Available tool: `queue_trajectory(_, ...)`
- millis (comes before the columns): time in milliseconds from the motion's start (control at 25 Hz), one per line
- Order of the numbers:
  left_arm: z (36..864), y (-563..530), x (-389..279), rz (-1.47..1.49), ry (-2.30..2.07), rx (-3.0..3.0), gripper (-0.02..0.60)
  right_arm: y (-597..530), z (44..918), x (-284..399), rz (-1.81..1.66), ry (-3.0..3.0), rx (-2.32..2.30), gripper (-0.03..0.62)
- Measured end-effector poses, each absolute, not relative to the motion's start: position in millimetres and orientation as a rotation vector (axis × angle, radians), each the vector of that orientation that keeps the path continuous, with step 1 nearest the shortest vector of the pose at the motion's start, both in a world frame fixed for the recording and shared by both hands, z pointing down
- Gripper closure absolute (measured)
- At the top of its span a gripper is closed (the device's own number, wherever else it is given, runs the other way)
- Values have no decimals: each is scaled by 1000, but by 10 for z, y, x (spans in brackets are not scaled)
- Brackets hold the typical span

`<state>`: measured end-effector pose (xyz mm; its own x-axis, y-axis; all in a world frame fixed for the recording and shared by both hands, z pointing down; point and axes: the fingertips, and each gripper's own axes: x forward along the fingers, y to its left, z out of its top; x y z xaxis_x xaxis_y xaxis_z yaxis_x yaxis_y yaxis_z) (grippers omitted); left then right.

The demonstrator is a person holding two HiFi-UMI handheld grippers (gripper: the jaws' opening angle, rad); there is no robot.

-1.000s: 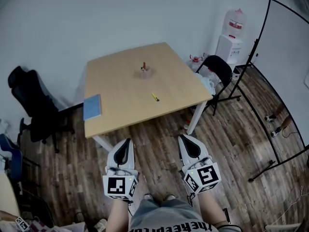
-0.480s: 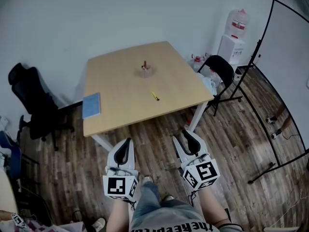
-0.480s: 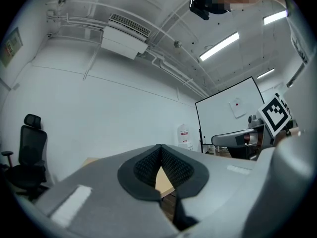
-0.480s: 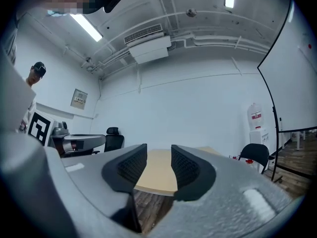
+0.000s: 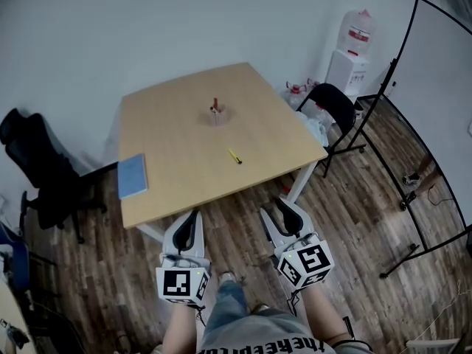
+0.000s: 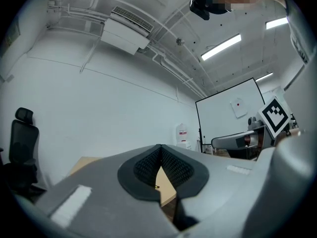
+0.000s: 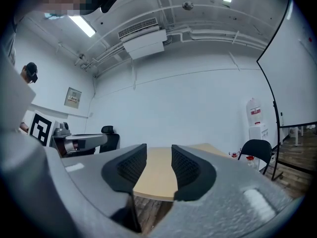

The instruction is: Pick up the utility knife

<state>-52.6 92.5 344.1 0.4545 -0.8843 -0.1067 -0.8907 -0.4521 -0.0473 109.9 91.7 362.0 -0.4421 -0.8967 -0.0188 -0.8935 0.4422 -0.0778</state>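
The yellow utility knife (image 5: 234, 155) lies on the light wooden table (image 5: 177, 139), toward its near right side. Both grippers hang over the floor, short of the table's near edge and well apart from the knife. My left gripper (image 5: 193, 214) is shut, its pads meeting at the tips (image 6: 159, 150) with nothing held. The jaws of my right gripper (image 5: 274, 206) are opening, and the gap between them (image 7: 159, 155) holds nothing; only the table (image 7: 158, 175) shows through it.
A pen cup (image 5: 216, 113) with a red item stands mid-table, and a blue notebook (image 5: 133, 175) lies near the left edge. A black office chair (image 5: 37, 168) is at the left. A folding chair (image 5: 332, 109), water dispenser (image 5: 352, 57) and whiteboard stand (image 5: 428, 124) are at the right.
Both grippers have moved forward toward the table's near edge. The right gripper's jaws have gone from shut to apart. The left gripper stays shut.
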Motion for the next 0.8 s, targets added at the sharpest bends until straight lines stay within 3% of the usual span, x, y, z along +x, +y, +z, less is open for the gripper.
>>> queue_trajectory(800, 3454, -542, -829, 92, 1470, -2679, 561, -418, 3647, 803, -114, 2531, -1741, 441)
